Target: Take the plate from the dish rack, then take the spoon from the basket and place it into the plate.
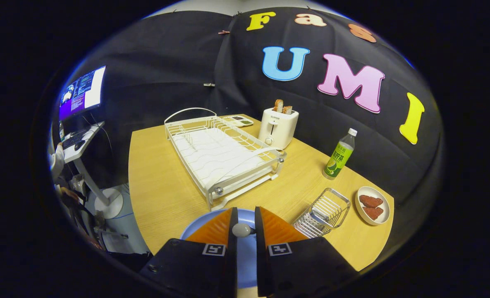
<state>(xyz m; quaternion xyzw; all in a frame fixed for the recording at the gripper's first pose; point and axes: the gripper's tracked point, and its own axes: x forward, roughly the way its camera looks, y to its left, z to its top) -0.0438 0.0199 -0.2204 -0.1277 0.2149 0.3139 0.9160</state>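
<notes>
A light blue plate (245,257) lies flat on the wooden table (162,194), right under my fingers. My gripper (246,212) hovers over it, shut on a small white spoon (241,230) whose rounded end shows in the narrow gap between the two fingers. The white wire dish rack (220,159) stands just beyond the plate with nothing in it. The metal wire basket (322,213) sits to the right of the fingers, and no utensil shows in it.
A white toaster (278,127) with bread slices stands behind the rack. A green drink bottle (340,155) and a small white dish (373,205) with brown food sit to the right. A monitor (82,92) on a stand is off the table's left side.
</notes>
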